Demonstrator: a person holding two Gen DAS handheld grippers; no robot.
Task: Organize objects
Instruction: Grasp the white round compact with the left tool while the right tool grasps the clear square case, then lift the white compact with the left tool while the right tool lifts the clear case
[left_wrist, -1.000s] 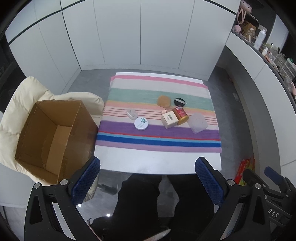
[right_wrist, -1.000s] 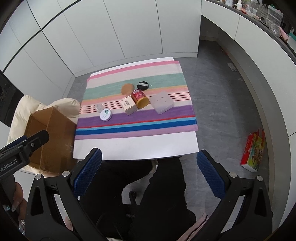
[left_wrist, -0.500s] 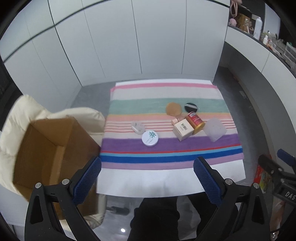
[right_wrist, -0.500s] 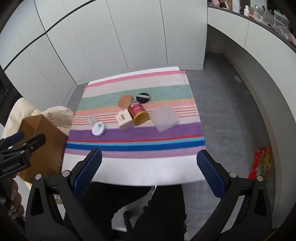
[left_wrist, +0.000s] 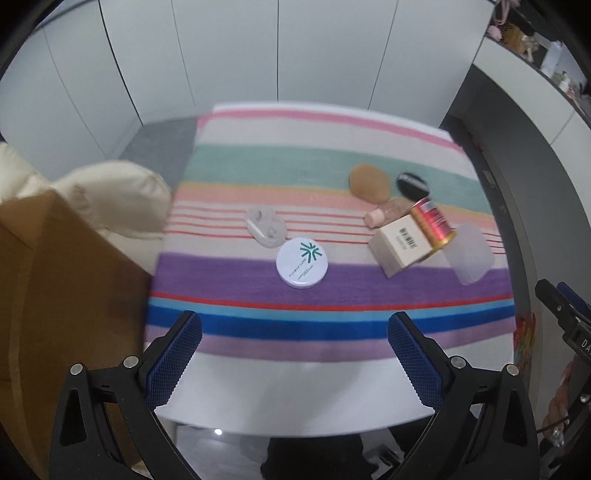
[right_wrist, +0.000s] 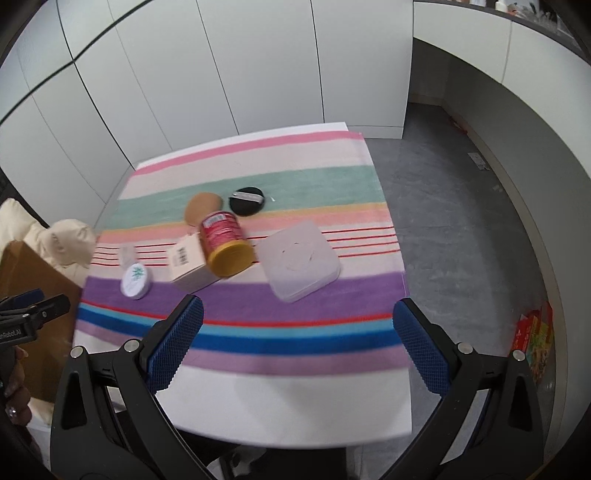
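On the striped cloth (right_wrist: 258, 177) lie seven items; each hand-held gripper (left_wrist: 293, 354) (right_wrist: 297, 343) gapes, holding nothing.

Domestic interior: flush white cabinet doors (right_wrist: 258, 66), grey floor (right_wrist: 461, 221), cream padded chair (left_wrist: 110, 195), striped cloth (left_wrist: 332, 295) over white counter (left_wrist: 295, 398), cluttered side shelf (left_wrist: 535, 48).
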